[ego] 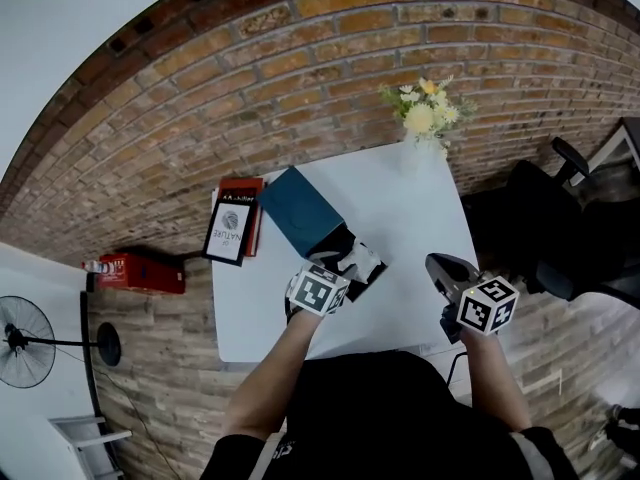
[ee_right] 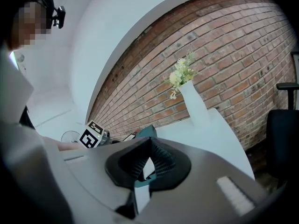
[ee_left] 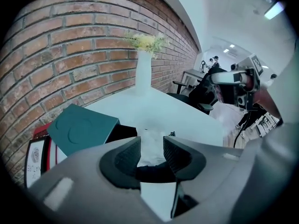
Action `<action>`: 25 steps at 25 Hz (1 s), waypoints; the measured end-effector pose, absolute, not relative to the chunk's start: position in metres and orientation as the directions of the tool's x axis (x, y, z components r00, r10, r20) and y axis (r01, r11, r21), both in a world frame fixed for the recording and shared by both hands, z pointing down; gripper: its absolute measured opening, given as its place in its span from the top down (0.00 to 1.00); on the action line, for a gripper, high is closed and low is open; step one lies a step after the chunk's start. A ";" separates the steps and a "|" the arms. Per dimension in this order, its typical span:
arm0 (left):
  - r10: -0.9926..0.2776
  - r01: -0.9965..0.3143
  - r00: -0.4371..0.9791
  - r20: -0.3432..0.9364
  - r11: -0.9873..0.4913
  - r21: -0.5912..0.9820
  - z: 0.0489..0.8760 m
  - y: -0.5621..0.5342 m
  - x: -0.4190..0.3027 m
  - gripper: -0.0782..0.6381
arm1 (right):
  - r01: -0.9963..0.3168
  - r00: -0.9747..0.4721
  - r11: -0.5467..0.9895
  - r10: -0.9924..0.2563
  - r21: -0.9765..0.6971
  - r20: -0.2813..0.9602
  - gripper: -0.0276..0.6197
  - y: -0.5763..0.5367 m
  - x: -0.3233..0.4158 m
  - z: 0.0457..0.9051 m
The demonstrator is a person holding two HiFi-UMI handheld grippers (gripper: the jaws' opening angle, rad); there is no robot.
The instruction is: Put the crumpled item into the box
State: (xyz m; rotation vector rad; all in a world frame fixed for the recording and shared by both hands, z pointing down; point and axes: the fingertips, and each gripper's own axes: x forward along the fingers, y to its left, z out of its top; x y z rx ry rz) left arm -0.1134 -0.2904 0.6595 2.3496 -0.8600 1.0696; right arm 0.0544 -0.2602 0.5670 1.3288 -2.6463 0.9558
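A dark teal box (ego: 300, 211) lies on the white table (ego: 420, 218) with its black open end toward me. My left gripper (ego: 352, 260) is at that open end. In the left gripper view its jaws (ee_left: 150, 141) stand open, and the white crumpled item (ee_left: 150, 149) lies between them without the pads pressing on it, just right of the box's teal lid (ee_left: 81, 127). Whether the item is fully inside the box I cannot tell. My right gripper (ego: 438, 265) hovers over the table's right front part, apart from the box, its jaws (ee_right: 150, 143) shut on nothing.
A white vase with yellow flowers (ego: 425, 118) stands at the table's far edge by the brick wall. A magazine on a red book (ego: 232, 230) lies left of the box. A black office chair (ego: 550, 218) stands right of the table, and a fan (ego: 20, 340) stands on the floor at the left.
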 end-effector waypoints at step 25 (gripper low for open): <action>-0.596 -0.736 0.668 0.445 -0.618 0.276 0.554 -0.267 -0.262 0.77 | -0.830 -0.539 0.451 -0.498 -0.329 0.679 0.92 -0.271 -0.070 0.682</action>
